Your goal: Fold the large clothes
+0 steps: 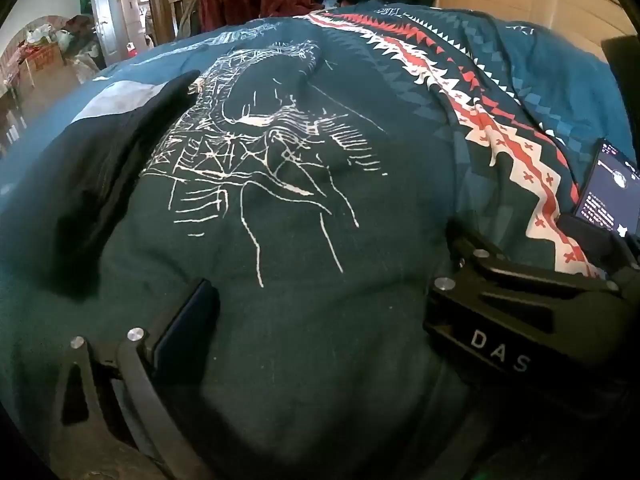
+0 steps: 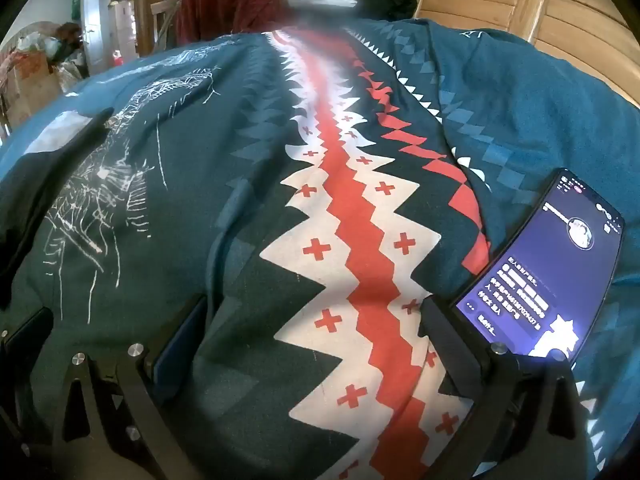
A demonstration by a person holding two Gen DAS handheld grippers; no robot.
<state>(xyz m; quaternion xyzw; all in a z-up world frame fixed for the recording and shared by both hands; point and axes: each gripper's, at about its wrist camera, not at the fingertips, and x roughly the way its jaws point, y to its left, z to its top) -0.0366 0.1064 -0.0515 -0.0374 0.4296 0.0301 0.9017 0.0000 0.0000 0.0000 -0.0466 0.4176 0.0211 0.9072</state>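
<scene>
Dark-green garment with a white line-drawn print lies spread on the patterned bedspread, left of its red-and-white zigzag band. A black sleeve crosses the garment's left side; its far end is hard to make out. Left tongs stand wide apart above the cloth, gripping nothing. Right tongs likewise gape over the zigzag band, empty. A lit phone lies right of the band, its text unreadable.
</scene>
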